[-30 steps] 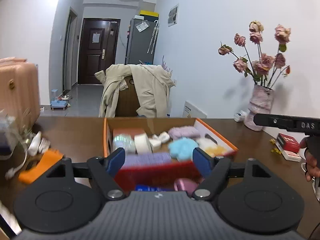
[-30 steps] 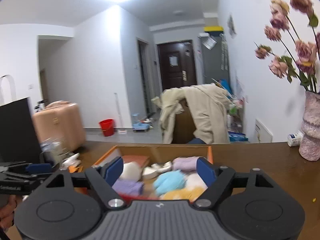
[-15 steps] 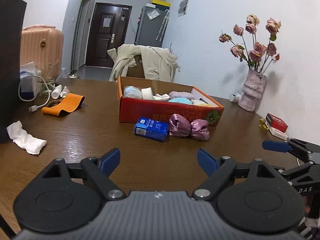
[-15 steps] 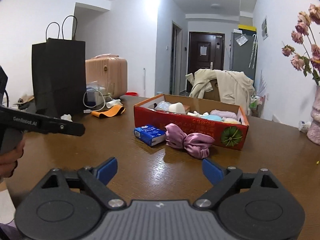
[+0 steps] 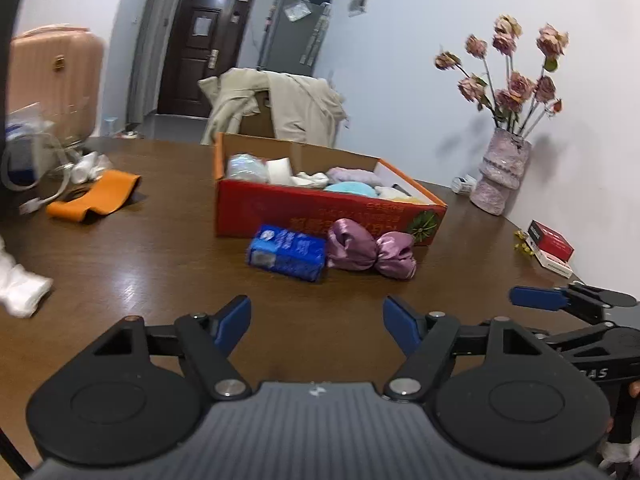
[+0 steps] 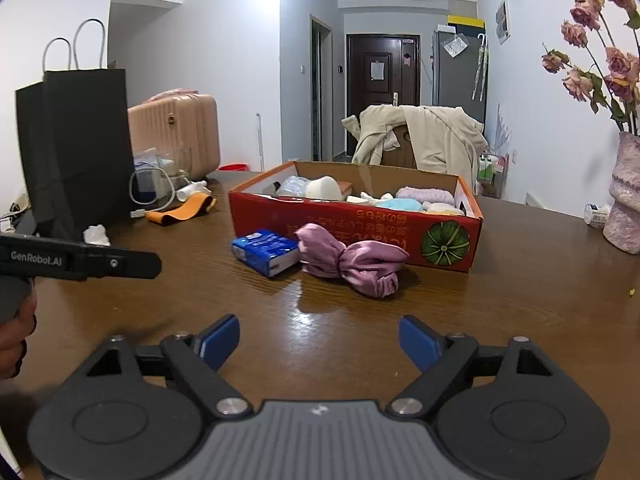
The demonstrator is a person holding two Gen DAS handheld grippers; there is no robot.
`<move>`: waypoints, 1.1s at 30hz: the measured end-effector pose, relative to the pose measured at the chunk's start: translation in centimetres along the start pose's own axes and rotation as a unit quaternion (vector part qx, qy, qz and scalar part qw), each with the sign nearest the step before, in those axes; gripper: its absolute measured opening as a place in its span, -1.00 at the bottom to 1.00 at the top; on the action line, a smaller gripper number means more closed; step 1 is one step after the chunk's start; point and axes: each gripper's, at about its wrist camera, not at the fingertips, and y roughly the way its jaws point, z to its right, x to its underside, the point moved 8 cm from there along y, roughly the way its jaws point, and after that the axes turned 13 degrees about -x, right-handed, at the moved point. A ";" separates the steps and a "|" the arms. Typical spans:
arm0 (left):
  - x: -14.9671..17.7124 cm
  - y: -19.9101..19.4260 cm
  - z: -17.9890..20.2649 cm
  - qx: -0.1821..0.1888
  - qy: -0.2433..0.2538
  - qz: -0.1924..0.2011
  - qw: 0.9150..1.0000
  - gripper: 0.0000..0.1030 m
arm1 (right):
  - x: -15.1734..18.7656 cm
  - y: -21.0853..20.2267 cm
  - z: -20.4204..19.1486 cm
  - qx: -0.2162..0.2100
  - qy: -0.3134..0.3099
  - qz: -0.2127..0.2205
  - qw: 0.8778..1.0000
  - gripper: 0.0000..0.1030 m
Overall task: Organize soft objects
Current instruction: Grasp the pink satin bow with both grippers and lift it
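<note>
A red cardboard box [image 5: 320,216] [image 6: 352,220] stands mid-table and holds several soft things in white, lilac, light blue and cream. In front of it lie a purple satin bow scrunchie [image 5: 370,250] [image 6: 352,260] and a blue tissue pack [image 5: 286,252] [image 6: 266,250], touching each other. My left gripper [image 5: 316,320] is open and empty, hovering short of them. My right gripper [image 6: 320,338] is open and empty too, also short of the scrunchie. It shows at the right edge of the left wrist view [image 5: 560,300].
An orange band [image 5: 94,196] [image 6: 180,210], cables and small bottles lie at the left. A crumpled white tissue [image 5: 20,288] lies near the left edge. A black paper bag [image 6: 72,152] stands left. A vase of dried roses [image 5: 500,176] and a red pack [image 5: 552,246] sit right.
Both grippers have drawn back from over the box to low above the near table. In the last half second they shifted slightly closer to the scrunchie and tissue pack.
</note>
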 end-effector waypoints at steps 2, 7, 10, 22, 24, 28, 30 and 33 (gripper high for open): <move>-1.4 1.7 1.5 0.013 0.024 0.005 1.000 0.31 | -0.7 1.2 1.1 0.002 0.002 -0.002 1.000 0.59; -4.8 7.6 5.4 0.032 0.093 -0.006 0.995 0.05 | -3.3 5.0 5.1 -0.002 0.034 -0.004 0.999 0.38; -5.4 11.3 6.9 0.049 0.118 -0.032 0.991 0.02 | -4.3 8.0 8.3 -0.005 0.075 -0.016 0.997 0.19; -4.6 16.8 6.4 0.052 0.106 -0.052 0.992 -0.45 | -2.9 12.9 10.7 -0.050 0.117 -0.022 0.992 -0.48; -4.5 17.0 6.4 0.051 0.101 -0.052 0.992 -0.49 | -2.8 13.1 10.6 -0.056 0.118 -0.021 0.991 -0.54; -4.7 17.1 6.3 0.054 0.090 -0.045 0.993 -0.53 | -2.8 13.2 10.6 -0.065 0.124 -0.018 0.990 -0.66; -4.9 17.0 6.5 0.056 0.086 -0.038 0.994 -0.64 | -3.1 13.1 10.4 -0.065 0.115 -0.016 0.991 -0.75; -5.7 15.6 7.1 0.065 0.084 -0.024 0.994 -0.75 | -3.6 12.3 9.7 -0.061 0.098 -0.008 0.993 -0.97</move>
